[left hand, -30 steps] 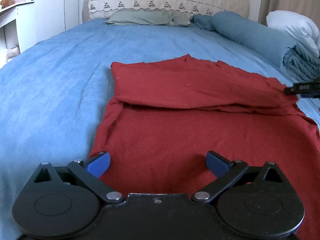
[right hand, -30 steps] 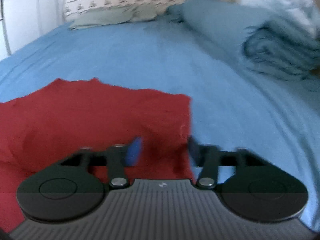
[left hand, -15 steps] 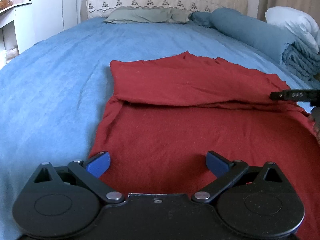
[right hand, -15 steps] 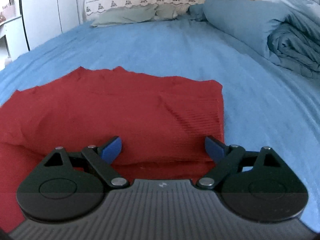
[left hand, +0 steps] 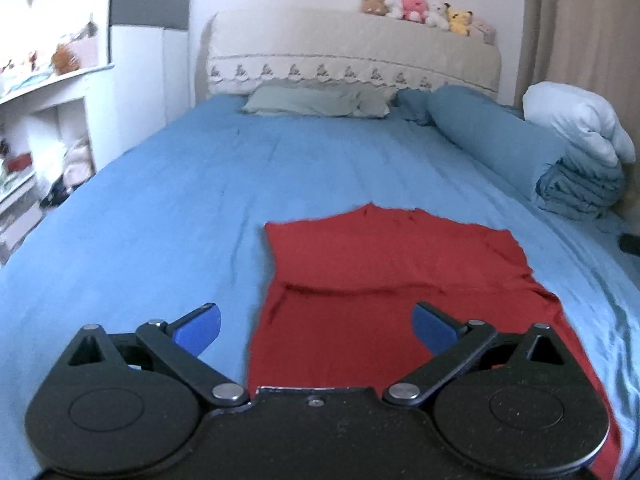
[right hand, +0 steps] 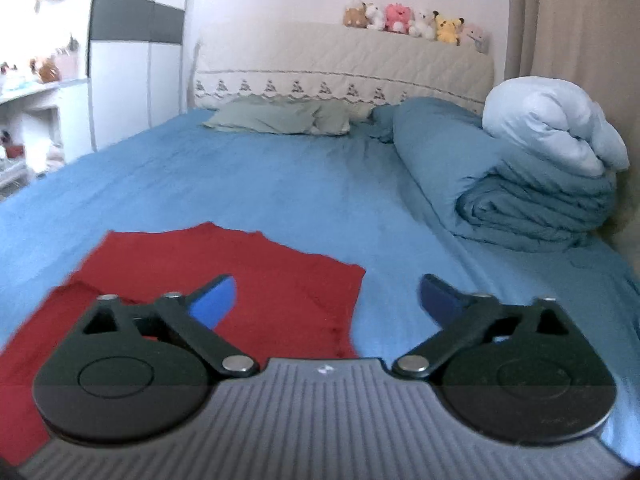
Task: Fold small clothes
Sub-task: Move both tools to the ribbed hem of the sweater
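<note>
The red garment (left hand: 384, 292) lay flat on the blue bedspread (left hand: 160, 220), near the foot of the bed, with its far portion already turned over on itself so that a fold line ran across it from about 9 o'clock to 3 o'clock. In the left wrist view it filled the centre and the 5 o'clock part of the frame; in the right wrist view it sat toward 8 o'clock, its right edge ending just short of the middle.

The left gripper (left hand: 316, 324) hung above the near part of the cloth with its jaws spread wide and nothing between them. The right gripper (right hand: 326, 298) was likewise splayed to its full width and empty, its jaws having just been opening, with one blue pad (right hand: 214, 304) over red fabric and the other over bare bedspread. Neither tool touched the garment.

By my reading, one fold was finished and released, and both hands were backed off between folds. The next move would likely call for each gripper to come down on a corner or side edge of the garment, pinch only the layers meant to travel, and carry them across together so the edges meet squarely. The rolled blue duvet (right hand: 500, 184) at 2 o'clock and the pillow (right hand: 276, 120) at 12 o'clock lay well apart from the work
</note>
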Motion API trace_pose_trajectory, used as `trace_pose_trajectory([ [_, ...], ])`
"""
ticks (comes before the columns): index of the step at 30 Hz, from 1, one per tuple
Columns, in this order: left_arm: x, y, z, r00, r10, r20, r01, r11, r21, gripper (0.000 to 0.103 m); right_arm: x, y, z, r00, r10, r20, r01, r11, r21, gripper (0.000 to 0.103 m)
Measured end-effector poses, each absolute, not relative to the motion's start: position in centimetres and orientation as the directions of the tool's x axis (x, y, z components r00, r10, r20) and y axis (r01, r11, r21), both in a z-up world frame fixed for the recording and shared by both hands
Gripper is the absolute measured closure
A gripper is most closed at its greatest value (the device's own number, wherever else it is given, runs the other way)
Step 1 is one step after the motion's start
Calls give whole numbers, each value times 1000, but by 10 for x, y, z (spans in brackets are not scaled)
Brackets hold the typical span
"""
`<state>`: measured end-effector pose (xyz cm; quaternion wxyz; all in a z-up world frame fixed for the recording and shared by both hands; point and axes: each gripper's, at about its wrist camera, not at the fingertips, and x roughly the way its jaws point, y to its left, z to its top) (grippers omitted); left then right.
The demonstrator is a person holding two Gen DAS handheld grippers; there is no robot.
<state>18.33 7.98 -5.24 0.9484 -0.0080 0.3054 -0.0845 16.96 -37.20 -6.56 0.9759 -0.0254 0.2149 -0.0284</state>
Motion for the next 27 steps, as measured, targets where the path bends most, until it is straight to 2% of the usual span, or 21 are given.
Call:
trace_pose_trajectory([
  [5,134,95,-70,748,-137,-649,127,990,-62,0,89,-374,-64,868,-30,-495,14,999,-36,0],
  [10,106,112,-116,630,-203,-750,104,979,-177,1,34,-376,-107,787,-30,-616,56,998,22,0],
  [11,102,114,-125,615,-213,-759,93,976,-199,2,25,-378,-119,770,-31,-638,88,995,57,0],
  [13,97,116,-142,592,-217,-776,69,973,-219,11,13,-380,-137,753,-29,-658,129,986,105,0],
  [18,89,114,-174,562,-243,-791,52,964,-259,26,-8,-384,-178,730,-43,-682,215,962,169,0],
  [25,85,110,-182,588,-237,-773,81,969,-235,30,-10,-393,-201,699,-38,-714,252,948,196,1],
  [27,85,111,-185,591,-234,-772,82,970,-230,32,-6,-391,-205,689,-23,-725,244,949,201,13],
])
